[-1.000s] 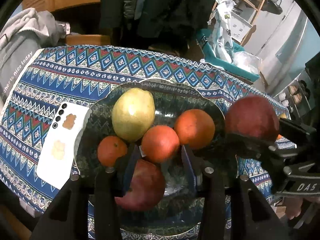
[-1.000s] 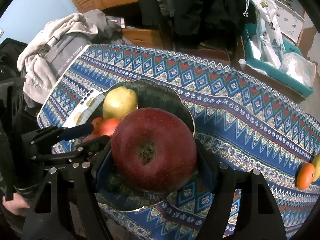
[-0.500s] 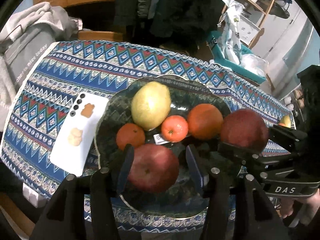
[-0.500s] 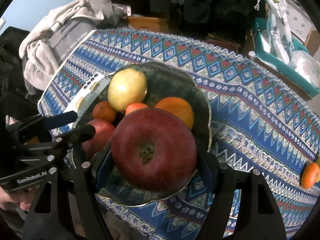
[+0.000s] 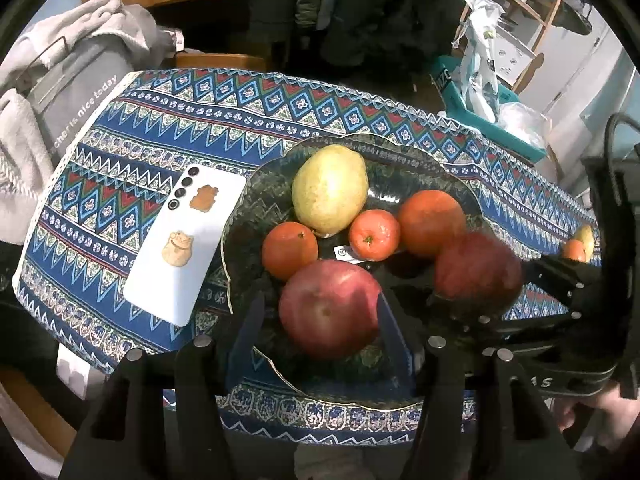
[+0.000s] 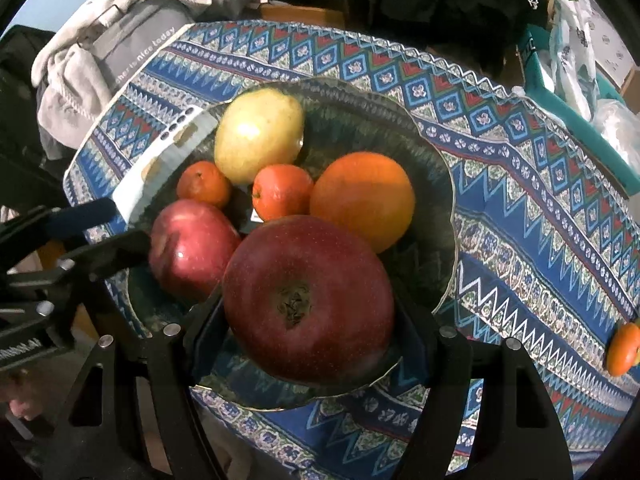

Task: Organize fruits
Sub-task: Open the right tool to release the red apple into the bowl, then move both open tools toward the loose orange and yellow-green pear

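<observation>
Left hand-held gripper point(image 5: 320, 324) just opened; right hand-held gripper point(image 6: 308, 312) clamped.

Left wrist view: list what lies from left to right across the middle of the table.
White phone with cat stickers → small orange tangerine → yellow-green pear → second small tangerine → large orange → dark red apple held in the right gripper.
</observation>
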Available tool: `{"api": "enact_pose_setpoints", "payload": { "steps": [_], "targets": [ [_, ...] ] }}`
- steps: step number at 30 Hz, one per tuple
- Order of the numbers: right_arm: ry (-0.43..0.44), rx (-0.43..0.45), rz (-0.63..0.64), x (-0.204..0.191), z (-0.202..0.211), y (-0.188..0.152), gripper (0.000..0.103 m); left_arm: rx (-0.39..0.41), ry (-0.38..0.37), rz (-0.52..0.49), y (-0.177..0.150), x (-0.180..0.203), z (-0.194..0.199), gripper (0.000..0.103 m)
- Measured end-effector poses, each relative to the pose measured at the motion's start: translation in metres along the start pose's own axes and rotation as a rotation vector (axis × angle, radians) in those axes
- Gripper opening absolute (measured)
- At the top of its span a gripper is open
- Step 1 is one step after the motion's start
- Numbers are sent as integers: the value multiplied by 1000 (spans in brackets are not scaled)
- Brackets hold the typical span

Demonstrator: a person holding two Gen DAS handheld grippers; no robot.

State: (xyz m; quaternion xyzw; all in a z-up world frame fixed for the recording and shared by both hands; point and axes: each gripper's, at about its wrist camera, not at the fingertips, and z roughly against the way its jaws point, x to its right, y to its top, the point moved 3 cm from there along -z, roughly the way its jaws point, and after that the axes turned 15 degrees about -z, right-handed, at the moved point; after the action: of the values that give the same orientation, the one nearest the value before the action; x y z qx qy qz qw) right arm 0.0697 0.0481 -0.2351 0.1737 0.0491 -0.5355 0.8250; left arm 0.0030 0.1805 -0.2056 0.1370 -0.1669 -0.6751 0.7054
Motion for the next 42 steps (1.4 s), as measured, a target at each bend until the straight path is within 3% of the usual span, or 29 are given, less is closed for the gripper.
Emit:
{"api": "enact_pose_setpoints", "payload": {
  "steps": [8, 24, 42],
  "targets": [
    [6, 14, -6, 1, 5, -3, 75, 17, 10, -11, 5, 6, 9, 66],
    [25, 218, -110, 28, 95, 22, 75, 101, 1, -34, 22, 25, 38, 69],
    [-46, 404, -134, 64, 190, 10, 81, 220, -31, -134, 50, 85, 83, 75]
  ]
}}
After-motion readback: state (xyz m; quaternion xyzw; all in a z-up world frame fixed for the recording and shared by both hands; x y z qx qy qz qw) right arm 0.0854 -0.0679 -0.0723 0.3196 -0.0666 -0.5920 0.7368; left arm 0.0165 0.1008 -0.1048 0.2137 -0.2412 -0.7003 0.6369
